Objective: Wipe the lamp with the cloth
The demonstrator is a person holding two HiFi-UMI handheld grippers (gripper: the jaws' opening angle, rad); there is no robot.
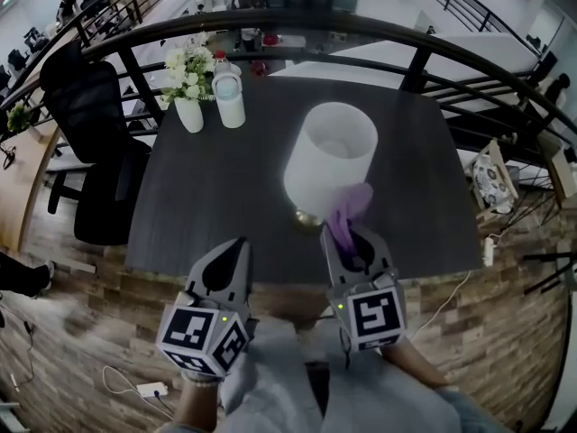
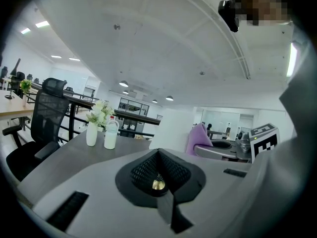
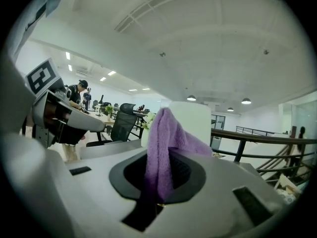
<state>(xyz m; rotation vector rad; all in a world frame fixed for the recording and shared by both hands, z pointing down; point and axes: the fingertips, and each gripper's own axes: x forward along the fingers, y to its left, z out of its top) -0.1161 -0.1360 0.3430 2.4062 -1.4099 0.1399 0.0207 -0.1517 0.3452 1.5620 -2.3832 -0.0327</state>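
Observation:
The lamp has a white shade (image 1: 330, 154) on a brass base (image 1: 306, 216) and stands on the dark table (image 1: 216, 197) near its front edge. My right gripper (image 1: 348, 234) is shut on the purple cloth (image 1: 348, 207), which sticks up against the lower right of the shade. In the right gripper view the cloth (image 3: 161, 142) drapes from the shut jaws, with the shade (image 3: 192, 121) just behind. My left gripper (image 1: 238, 246) hovers at the table's front edge, left of the lamp, shut and empty. Its own view shows the closed jaws (image 2: 158, 152), the shade (image 2: 173, 129) and the cloth (image 2: 200, 137).
A white vase of flowers (image 1: 187, 84) and a white bottle (image 1: 229, 96) stand at the table's far left. A black office chair (image 1: 95, 142) sits left of the table. A dark railing (image 1: 424, 52) curves behind it. A power strip (image 1: 149, 390) lies on the wood floor.

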